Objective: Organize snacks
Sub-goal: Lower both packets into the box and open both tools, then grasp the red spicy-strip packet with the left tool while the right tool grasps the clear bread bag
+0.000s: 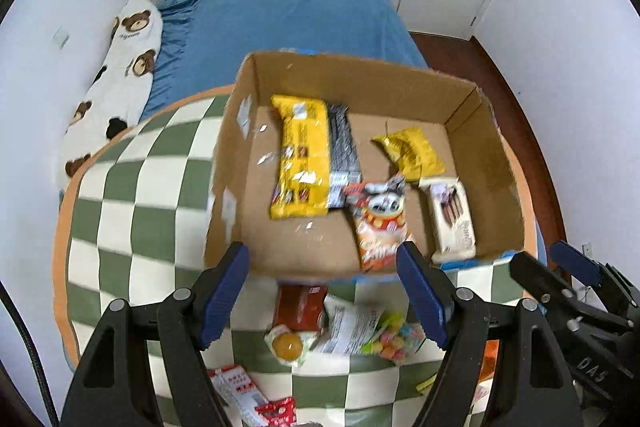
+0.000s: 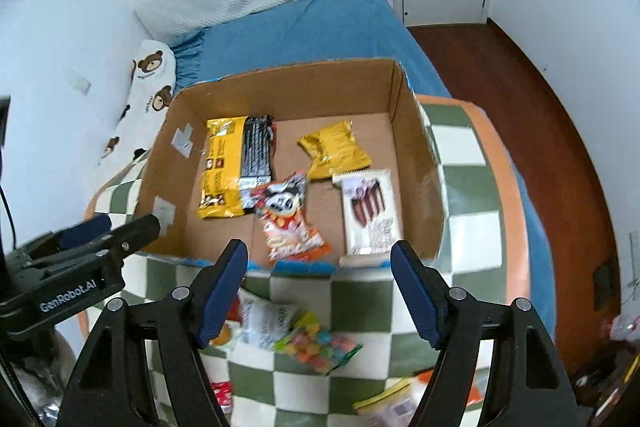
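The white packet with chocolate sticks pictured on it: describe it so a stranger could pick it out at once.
Start at the open cardboard box on the green-and-white checked blanket. Inside, look to the near right corner, just in front of the crumpled gold pouch. The white packet lies flat there, the only white wrapper in the box, with dark brown sticks printed on its face.

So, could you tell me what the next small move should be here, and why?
Probably lower the right gripper onto the colourful candy bag and close on it. Both grippers stand open with nothing between their jaws, five snacks already lie in the cardboard box, and this bag still lies on the checkered cushion, just below the right gripper's fingers.
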Tool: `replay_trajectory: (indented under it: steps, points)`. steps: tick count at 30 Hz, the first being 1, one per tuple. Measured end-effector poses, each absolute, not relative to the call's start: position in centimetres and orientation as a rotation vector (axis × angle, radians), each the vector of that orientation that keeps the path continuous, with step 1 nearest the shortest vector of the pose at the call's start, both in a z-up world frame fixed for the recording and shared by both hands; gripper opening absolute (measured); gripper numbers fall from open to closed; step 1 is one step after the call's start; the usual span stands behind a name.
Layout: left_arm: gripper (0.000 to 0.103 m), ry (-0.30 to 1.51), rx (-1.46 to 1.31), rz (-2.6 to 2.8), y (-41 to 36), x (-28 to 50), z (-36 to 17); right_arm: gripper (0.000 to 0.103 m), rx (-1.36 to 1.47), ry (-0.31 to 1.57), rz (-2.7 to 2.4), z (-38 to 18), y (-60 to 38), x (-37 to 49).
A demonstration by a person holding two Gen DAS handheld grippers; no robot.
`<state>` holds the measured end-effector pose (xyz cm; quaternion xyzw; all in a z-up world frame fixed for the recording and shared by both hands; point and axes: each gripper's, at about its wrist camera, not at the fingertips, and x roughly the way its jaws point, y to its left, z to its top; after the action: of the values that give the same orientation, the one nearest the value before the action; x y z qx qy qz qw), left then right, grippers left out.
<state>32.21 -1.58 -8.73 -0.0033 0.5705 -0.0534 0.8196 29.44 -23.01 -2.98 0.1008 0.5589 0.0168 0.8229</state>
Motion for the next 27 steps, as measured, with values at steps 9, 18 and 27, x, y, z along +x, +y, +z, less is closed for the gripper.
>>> replay_trajectory:
  steps: [9, 18, 27]
  points:
    - [0.075, 1.381, -0.043, 0.008, 4.8, 23.2, -16.1, 0.077, 0.294, 1.363, 0.046, -9.4, -22.9, 21.6]
    - [0.075, 1.617, -0.130, 0.131, 9.7, 16.0, -26.0, 0.077, 0.147, 1.630, -0.051, -18.5, -25.4, 13.1]
    - [0.075, 1.697, -0.175, 0.176, 10.2, 16.1, -30.9, 0.074, -0.137, 1.698, -0.104, -24.6, -24.1, 10.1]
